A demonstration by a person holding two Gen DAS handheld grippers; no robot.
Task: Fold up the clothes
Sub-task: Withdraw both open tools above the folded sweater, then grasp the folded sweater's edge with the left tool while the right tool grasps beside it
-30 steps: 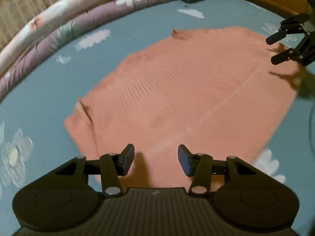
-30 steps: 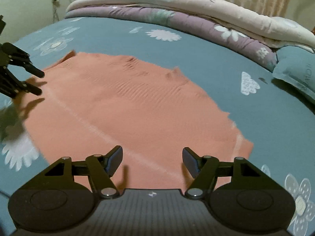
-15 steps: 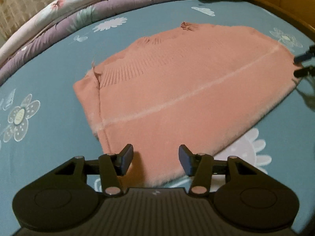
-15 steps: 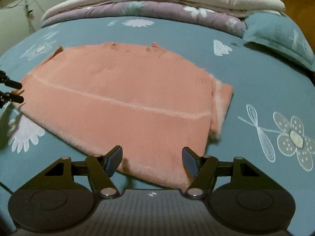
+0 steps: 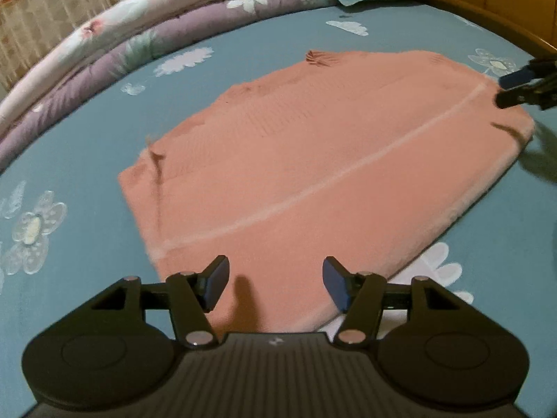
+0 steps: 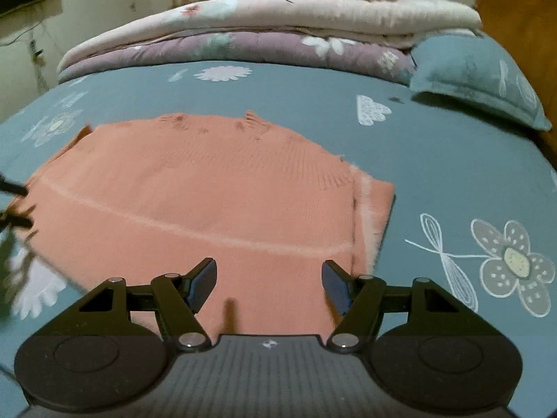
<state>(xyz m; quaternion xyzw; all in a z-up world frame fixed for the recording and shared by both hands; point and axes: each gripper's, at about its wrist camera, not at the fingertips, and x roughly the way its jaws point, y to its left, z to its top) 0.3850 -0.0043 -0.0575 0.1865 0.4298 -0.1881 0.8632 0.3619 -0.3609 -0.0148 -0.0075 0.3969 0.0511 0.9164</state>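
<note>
Left wrist: sweater [image 5: 313, 174] flat, neckline away; left gripper [image 5: 275, 287], right gripper [image 6: 268, 287] released.

One orange sweater [image 5: 323, 174] lies on one bed [image 5: 87, 146]. Two folded quilts [image 6: 264, 35] are stacked at its far edge, beside one pillow [image 6: 477, 80]. Two tongs: left tongs [image 5: 275, 287], right tongs [image 6: 268, 285].

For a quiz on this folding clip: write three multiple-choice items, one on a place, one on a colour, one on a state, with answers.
1. Where does the garment lie?
A. on the bedsheet
B. on the pillow
C. on the floor

2. What colour is the garment?
A. white
B. salmon pink
C. green

3. How does the left claw stand?
A. shut on cloth
B. shut, empty
C. open

Answers:
1 A: the garment lies spread on the blue flowered bedsheet.
2 B: its knit is salmon pink.
3 C: the left claw shows a wide gap and holds nothing.
</note>
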